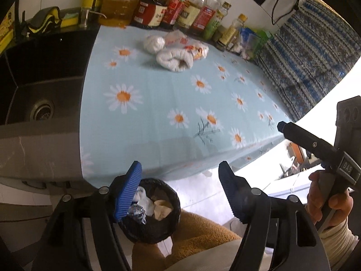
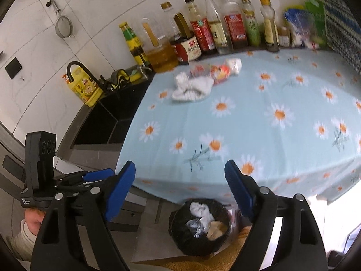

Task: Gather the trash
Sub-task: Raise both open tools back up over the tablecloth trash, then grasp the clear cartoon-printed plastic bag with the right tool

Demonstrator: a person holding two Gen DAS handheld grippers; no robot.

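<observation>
Both of my tongs stand apart with nothing between the pads: the left gripper (image 1: 180, 192) hangs over the bin (image 1: 150, 212) on the floor below the counter's near edge, and the right gripper (image 2: 180, 192) is spread a little wider above that same bin (image 2: 203, 225), its own body showing at the right side of the left view. The bin's black liner already holds white tissue, a crushed clear plastic piece and something tan. What remains lies near the far edge of the daisy cloth (image 1: 162, 103), just in front of the row of bottles (image 1: 180, 9): a crumpled white wad (image 1: 153, 43), a ribbed white piece (image 1: 174, 59) that looks like a rolled sock or cloth, and red-and-white wrappers (image 1: 191, 45) touching it. I judge all 3 light, soft and springy; the wrappers will be slick and crackly, so I would pinch each at its bulkiest fold, not at a loose corner. The right view is blurred, so I cannot tell how many wrappers there are, or whether more hides under the white pieces. The bin's base is cut off behind my fingers.
</observation>
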